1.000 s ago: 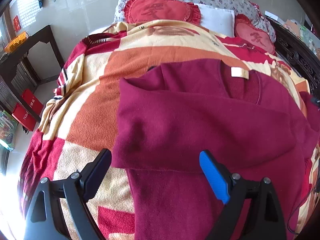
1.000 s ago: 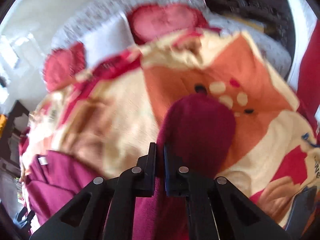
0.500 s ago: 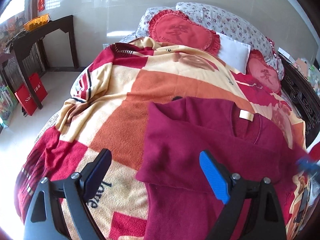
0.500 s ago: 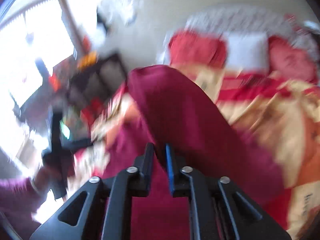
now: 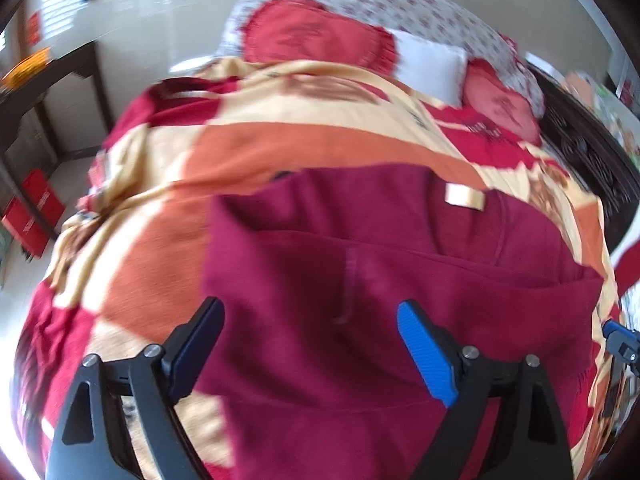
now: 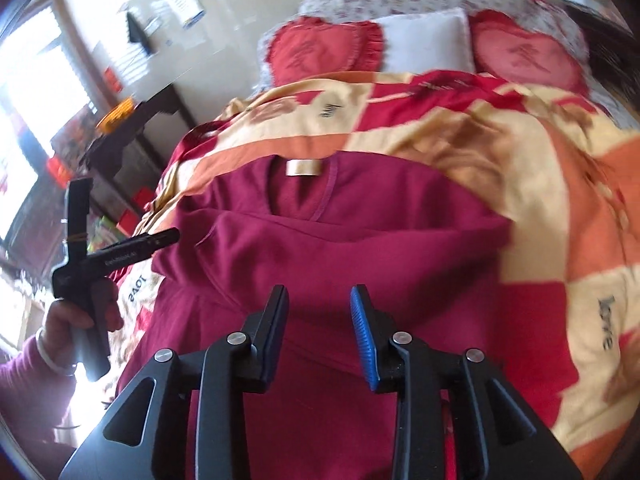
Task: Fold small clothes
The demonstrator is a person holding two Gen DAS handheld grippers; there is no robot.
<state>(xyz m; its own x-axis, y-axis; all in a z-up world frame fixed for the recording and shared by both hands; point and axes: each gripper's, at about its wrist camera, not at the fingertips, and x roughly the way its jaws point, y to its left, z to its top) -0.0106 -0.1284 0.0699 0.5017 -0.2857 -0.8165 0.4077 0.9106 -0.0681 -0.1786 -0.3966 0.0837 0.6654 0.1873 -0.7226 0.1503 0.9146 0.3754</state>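
Note:
A dark red sweater (image 5: 360,264) lies on the patterned blanket (image 5: 280,148), neck label (image 5: 464,196) up, both sleeves folded across the chest. It also shows in the right wrist view (image 6: 360,232). My left gripper (image 5: 310,328) is open and empty, just above the sweater's lower left part. My right gripper (image 6: 318,312) is open and empty above the sweater's middle. The left gripper (image 6: 100,256) also shows in a hand at the left of the right wrist view. The right gripper's tip (image 5: 620,340) shows at the right edge of the left wrist view.
Red heart cushions (image 5: 320,36) and a white pillow (image 5: 432,64) lie at the bed's head. A dark wooden table (image 5: 48,92) stands left of the bed, red boxes (image 5: 32,208) beneath it. A carved dark bed frame (image 5: 592,152) runs along the right.
My right gripper carried the right sleeve across the sweater, let it go and opened. The sleeve now lies folded over the chest. My left gripper stayed open and moved closer over the sweater.

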